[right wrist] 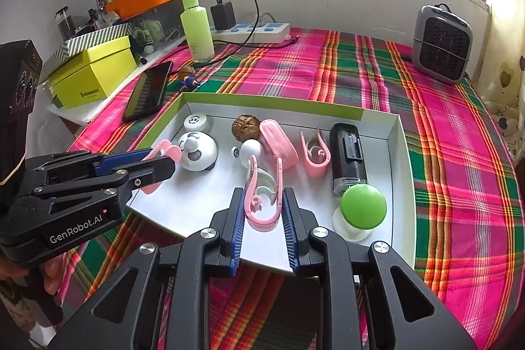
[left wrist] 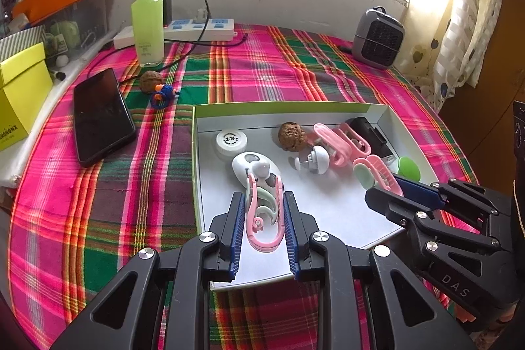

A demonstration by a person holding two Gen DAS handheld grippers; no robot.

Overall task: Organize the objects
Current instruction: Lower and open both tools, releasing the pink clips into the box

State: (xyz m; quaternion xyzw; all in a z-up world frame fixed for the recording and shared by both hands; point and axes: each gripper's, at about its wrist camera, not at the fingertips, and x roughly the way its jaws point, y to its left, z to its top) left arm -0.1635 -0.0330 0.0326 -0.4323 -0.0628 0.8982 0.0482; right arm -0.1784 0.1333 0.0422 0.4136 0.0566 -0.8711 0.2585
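Each gripper pinches a pink clip: the left gripper [left wrist: 264,220] clamps one pink clip [left wrist: 262,218], the right gripper [right wrist: 262,212] another pink clip [right wrist: 264,202]. Both hang over the near end of the tray [right wrist: 272,109]; beyond them lie a walnut [right wrist: 244,127] and a black lighter [right wrist: 347,153].

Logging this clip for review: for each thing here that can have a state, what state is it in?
left gripper: shut on a pink clip
right gripper: shut on a second pink clip
white tray: open-topped, holding small items
phone: screen dark, lying flat
charger: plugged into the power strip
green bottle: upright, capped
yellow box: lid on
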